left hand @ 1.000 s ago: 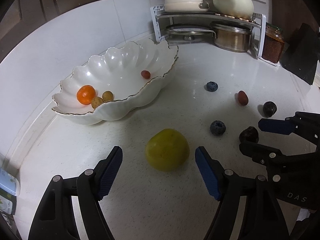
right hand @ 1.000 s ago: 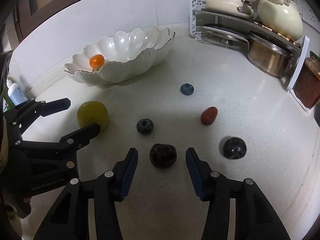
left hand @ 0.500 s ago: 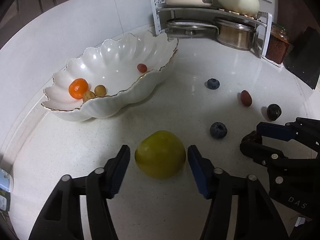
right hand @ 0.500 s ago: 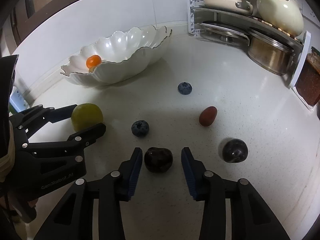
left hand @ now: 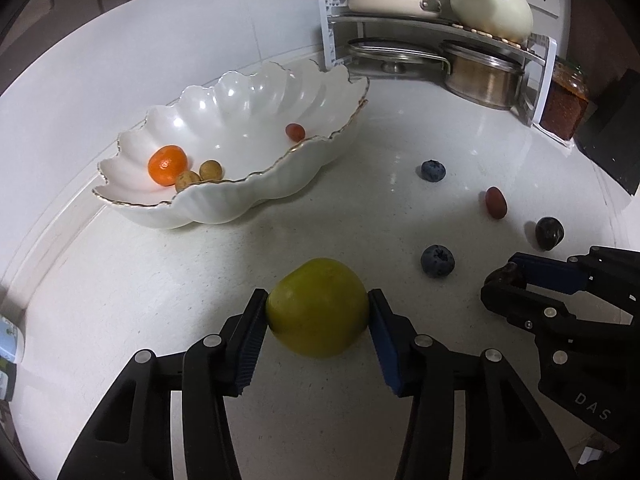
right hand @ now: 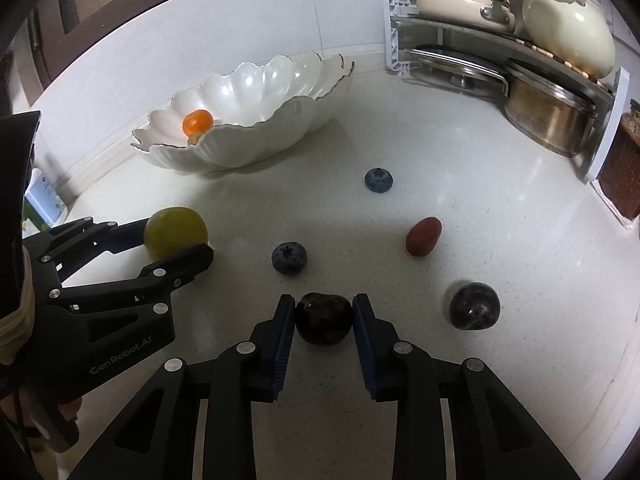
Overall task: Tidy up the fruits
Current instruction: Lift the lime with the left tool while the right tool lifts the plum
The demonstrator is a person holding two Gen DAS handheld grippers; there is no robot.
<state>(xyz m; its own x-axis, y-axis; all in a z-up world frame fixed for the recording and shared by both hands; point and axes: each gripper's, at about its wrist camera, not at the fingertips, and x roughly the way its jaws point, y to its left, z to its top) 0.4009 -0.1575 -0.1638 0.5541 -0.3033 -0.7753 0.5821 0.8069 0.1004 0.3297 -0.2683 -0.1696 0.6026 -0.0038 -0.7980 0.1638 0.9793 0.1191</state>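
A yellow-green round fruit (left hand: 318,312) lies on the white counter. My left gripper (left hand: 317,300) is closing on it, and both blue pads touch its sides. From the right wrist view the same gripper (right hand: 176,240) clasps the fruit (right hand: 176,232). A dark cherry (right hand: 324,318) sits between the closing jaws of my right gripper (right hand: 324,304), pads against it. The white scalloped bowl (left hand: 248,204) at the back left holds a mandarin (left hand: 167,165), two small brown fruits (left hand: 211,169) and a red grape (left hand: 295,131).
Loose on the counter lie two blueberries (right hand: 379,180) (right hand: 289,257), a red oblong fruit (right hand: 423,236) and a dark plum (right hand: 474,306). A rack with pots (left hand: 440,28) and a jar (left hand: 564,100) fill the back right corner. A small carton (right hand: 42,196) stands far left.
Both pairs of jaws have drawn inward: the left from wide apart onto the green fruit, the right onto the dark cherry. Neither fruit has left the counter.
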